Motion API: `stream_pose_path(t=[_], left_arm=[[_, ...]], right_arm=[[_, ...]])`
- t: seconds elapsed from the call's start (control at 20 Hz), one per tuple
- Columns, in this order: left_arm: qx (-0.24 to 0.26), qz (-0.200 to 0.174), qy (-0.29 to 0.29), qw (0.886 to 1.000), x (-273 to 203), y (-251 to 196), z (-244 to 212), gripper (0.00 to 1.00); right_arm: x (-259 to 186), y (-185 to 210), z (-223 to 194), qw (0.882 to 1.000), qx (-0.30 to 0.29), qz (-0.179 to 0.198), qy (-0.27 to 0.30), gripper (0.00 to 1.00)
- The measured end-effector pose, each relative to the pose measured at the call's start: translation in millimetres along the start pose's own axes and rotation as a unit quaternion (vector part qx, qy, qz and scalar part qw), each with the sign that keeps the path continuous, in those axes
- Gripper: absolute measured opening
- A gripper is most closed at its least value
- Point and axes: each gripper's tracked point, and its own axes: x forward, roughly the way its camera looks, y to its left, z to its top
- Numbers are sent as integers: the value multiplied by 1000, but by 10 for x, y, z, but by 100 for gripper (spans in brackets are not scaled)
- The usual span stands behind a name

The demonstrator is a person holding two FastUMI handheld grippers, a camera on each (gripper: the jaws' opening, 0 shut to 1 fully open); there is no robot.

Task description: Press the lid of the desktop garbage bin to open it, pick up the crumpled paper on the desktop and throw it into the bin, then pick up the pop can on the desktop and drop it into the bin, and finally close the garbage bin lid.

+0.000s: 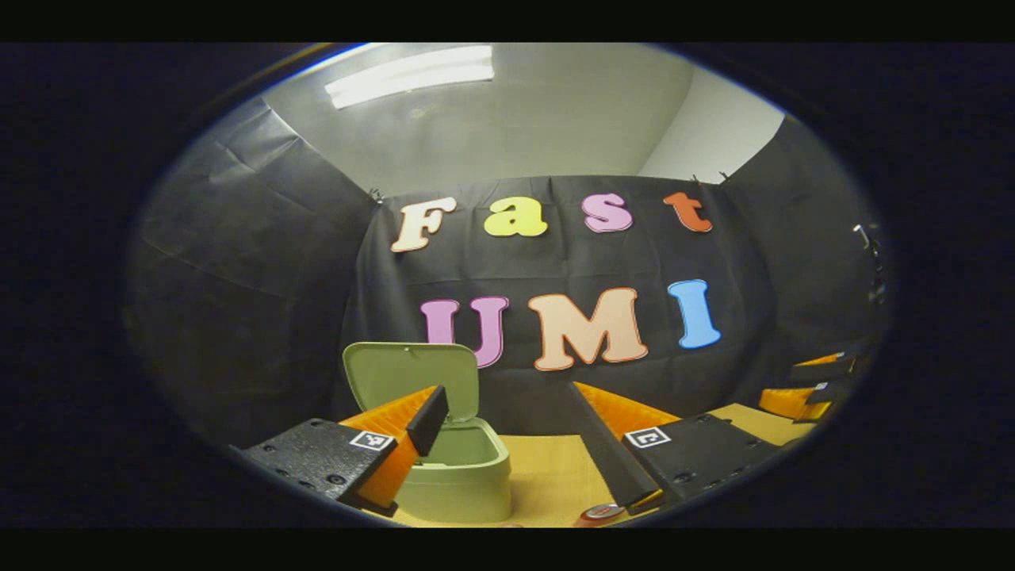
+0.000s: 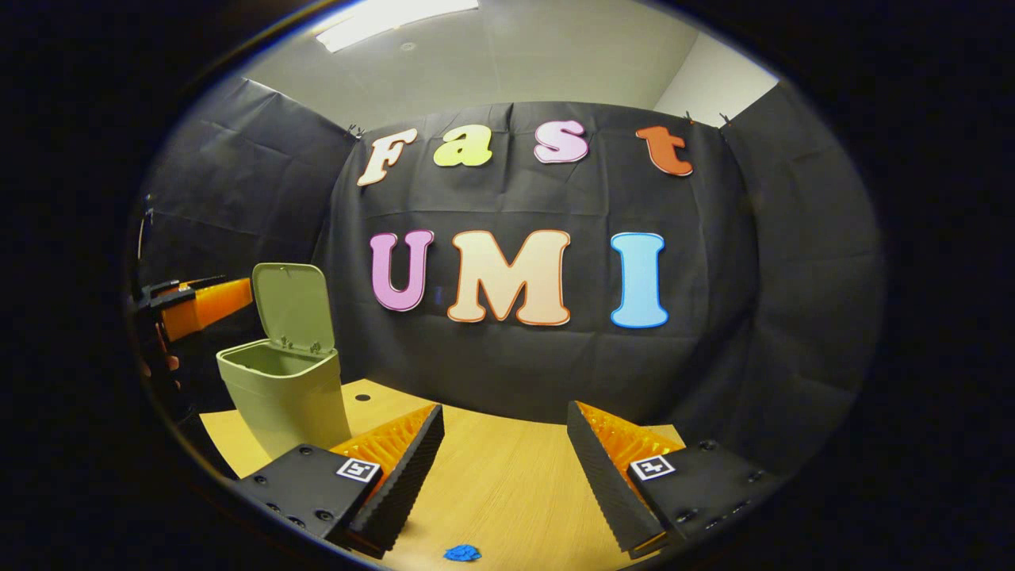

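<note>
The pale green bin (image 1: 464, 476) stands on the wooden desktop with its lid (image 1: 411, 374) tipped up and back. My left gripper (image 1: 509, 400) hovers open just above and in front of it, one finger over the bin's mouth. Beneath its other finger peeks the round top of the pop can (image 1: 600, 513). In the right gripper view the bin (image 2: 284, 396) stands at the left with its lid (image 2: 290, 305) raised. My right gripper (image 2: 504, 416) is open over bare desktop. A small blue crumpled paper (image 2: 462, 553) lies low between its fingers.
The wooden desktop (image 2: 507, 476) runs back to the black cloth wall. The right gripper (image 1: 809, 385) shows at the far right of the left gripper view, and the left gripper (image 2: 198, 305) shows beside the bin lid in the right gripper view.
</note>
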Motion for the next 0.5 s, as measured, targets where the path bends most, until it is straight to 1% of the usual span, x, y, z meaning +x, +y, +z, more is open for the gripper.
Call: stream_pose_path(t=[0.05, 0.1, 0.15, 0.25, 0.3, 0.35, 0.45, 0.5], left_arm=[[-1, 2, 0, 1000, -59, -70, 6, 93], [-1, 3, 2, 1000, -114, -119, 13, 93], [1, 3, 2, 1000, -169, -171, 21, 91], [12, 16, 6, 1000, -275, -161, 34, 90], [16, 20, 8, 1000, -331, -162, 49, 97], [19, 25, 9, 999, -387, -160, 67, 93], [25, 41, 10, 999, -504, -100, 90, 93], [26, 50, 14, 998, -564, -70, 86, 93]], right_arm=[[10, 9, -61, 1000, 2, 8, 3, 100], [34, 26, -138, 1000, 4, 17, 10, 98], [45, 51, -246, 999, 5, 26, 19, 98], [76, 117, -520, 998, 4, 47, 49, 98], [94, 156, -655, 996, 1, 57, 63, 98], [95, 194, -783, 995, -3, 68, 71, 98], [142, 276, -1068, 992, -12, 89, 85, 98], [195, 294, -1270, 990, -17, 94, 106, 98]])
